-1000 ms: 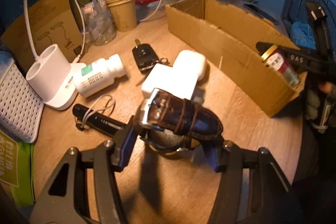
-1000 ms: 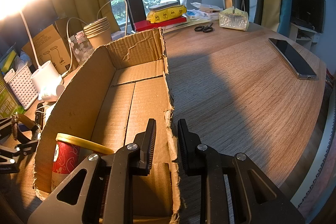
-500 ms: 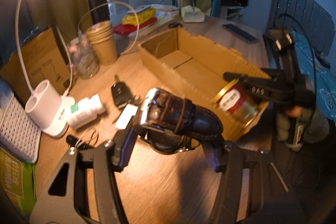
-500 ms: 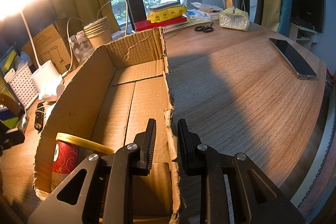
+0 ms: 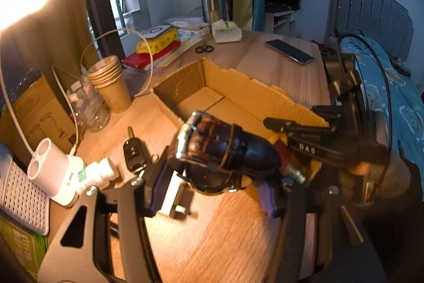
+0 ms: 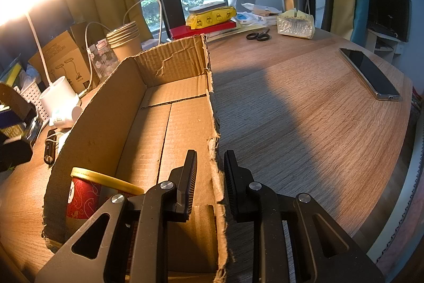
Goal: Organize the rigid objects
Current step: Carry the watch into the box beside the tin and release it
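On the left of the desk (image 5: 228,238) several rigid things lie outside the cardboard box (image 5: 267,94): a white pill bottle (image 5: 99,173) beside the lamp base (image 5: 51,170), a black flashlight (image 6: 49,147) seen only from the right wrist view, a car key fob (image 5: 133,151), and a white charger block (image 5: 172,194) partly hidden behind the near jaw. Next, the left hand-held gripper (image 5: 212,181) is clamped on a wristwatch with a dark brown leather strap (image 5: 225,147), held clear of the desk just short of the box's near end; by the look of it, the watch is on its way in but not yet released. Inside the box, only a red jar with a gold lid (image 6: 87,194) stands in the near corner, the rest of the floor bare. Farthest right, the right hand-held gripper (image 6: 210,182) has its jaws pinched on the box's torn right wall, steadying it. So I judge the sorting early: one item boxed, one in transit, at least four to go.
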